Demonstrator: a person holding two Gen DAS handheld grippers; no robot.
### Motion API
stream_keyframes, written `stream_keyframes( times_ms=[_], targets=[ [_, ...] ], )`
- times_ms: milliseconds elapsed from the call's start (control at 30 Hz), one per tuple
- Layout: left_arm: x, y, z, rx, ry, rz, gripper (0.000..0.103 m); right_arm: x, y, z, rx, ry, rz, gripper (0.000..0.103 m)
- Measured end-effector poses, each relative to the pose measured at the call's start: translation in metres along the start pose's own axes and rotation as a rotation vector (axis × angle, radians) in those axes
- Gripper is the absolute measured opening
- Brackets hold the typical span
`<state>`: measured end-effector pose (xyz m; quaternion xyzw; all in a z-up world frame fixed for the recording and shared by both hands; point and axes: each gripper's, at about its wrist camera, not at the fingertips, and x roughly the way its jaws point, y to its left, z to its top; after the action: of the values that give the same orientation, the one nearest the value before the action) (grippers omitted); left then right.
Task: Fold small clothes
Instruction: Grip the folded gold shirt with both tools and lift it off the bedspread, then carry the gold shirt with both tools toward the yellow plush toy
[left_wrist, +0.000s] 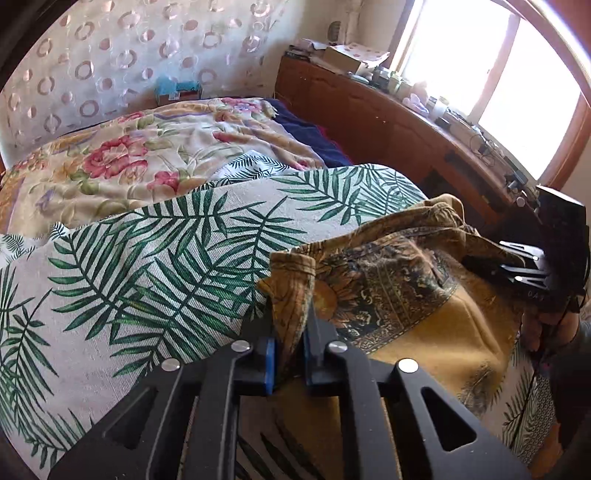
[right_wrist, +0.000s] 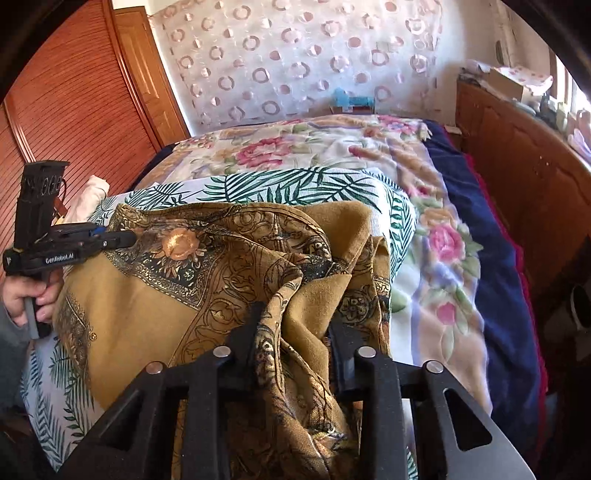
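Two grippers hold the same mustard-brown printed garment (right_wrist: 207, 295), which lies bunched on a palm-leaf sheet (left_wrist: 155, 258) spread over the bed. In the left wrist view the left gripper (left_wrist: 290, 321) points forward and slightly down, its jaws nearly closed on a narrow gathered fold of the cloth, with blue pads (left_wrist: 270, 363) showing at the inner faces. In the right wrist view the right gripper (right_wrist: 291, 325) has its jaws set wider, a thick bundle of the fabric filling the gap between them and spilling back toward the camera. Each tool also shows in the other's view: the left one at the far left edge, level with the bed, a hand (right_wrist: 31, 295) wrapped round its handle (the fingers are partly cut off by the frame), the right one at the far right, its tips buried behind folds. Beyond the garment lie a floral quilt (left_wrist: 122, 158) and a dark blue blanket (right_wrist: 491, 258); the wooden ledge (left_wrist: 388, 122) under the window carries small items too washed out by glare to identify.
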<state>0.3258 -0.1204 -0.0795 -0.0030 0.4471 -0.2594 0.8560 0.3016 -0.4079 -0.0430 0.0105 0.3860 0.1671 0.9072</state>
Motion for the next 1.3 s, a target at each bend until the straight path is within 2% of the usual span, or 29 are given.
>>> stream_keyframes(
  times_ms=[100, 300, 433, 567, 800, 933, 1133, 1300],
  targets=[
    [-0.021, -0.011, 0.001, 0.026, -0.057, 0.002, 0.008, -0.004, 0.004, -0.001, -0.012, -0.025, -0.022, 0.015],
    [-0.089, -0.029, 0.000, 0.064, -0.190, -0.039, 0.008, -0.027, 0.034, 0.002, -0.108, -0.127, -0.086, 0.012],
    [-0.134, -0.032, -0.003, 0.089, -0.277, -0.018, 0.007, -0.042, 0.057, 0.011, -0.137, -0.196, -0.068, 0.012],
    [-0.180, -0.018, -0.012, 0.084, -0.347, 0.020, 0.007, -0.044, 0.090, 0.025, -0.188, -0.245, -0.033, 0.012],
    [-0.260, 0.040, -0.053, 0.001, -0.463, 0.190, 0.007, -0.032, 0.182, 0.072, -0.354, -0.322, 0.074, 0.012],
    [-0.291, 0.087, -0.079, -0.071, -0.499, 0.301, 0.007, -0.008, 0.244, 0.108, -0.453, -0.333, 0.143, 0.012],
    [-0.298, 0.161, -0.116, -0.226, -0.514, 0.417, 0.007, 0.049, 0.342, 0.159, -0.626, -0.337, 0.186, 0.011],
    [-0.279, 0.205, -0.151, -0.334, -0.465, 0.455, 0.007, 0.126, 0.410, 0.193, -0.789, -0.279, 0.175, 0.011]
  ],
)
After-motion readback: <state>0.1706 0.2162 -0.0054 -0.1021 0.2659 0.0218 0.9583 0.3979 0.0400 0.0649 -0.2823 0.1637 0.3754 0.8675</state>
